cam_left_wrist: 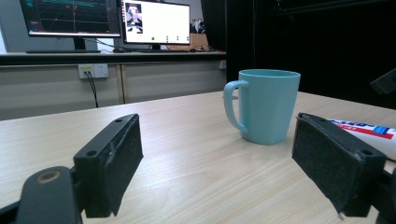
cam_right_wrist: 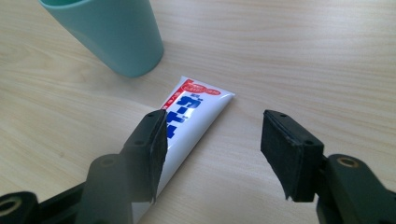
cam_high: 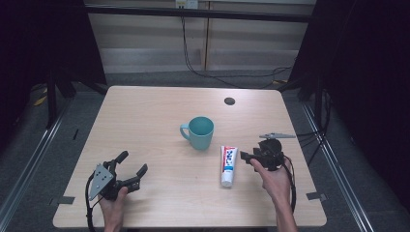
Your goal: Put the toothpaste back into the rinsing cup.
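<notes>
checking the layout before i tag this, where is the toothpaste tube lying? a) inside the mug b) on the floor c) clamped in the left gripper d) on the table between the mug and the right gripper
d: the toothpaste tube lies flat on the table, just right of the mug and beside the right gripper, whose pads don't touch it.

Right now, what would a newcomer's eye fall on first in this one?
First the teal mug standing upright mid-table, its handle to the left in the high view. Just right of it lies a white toothpaste tube, flat and apart from the mug. The right tool is beside the tube with open jaws, not gripping it.
</notes>
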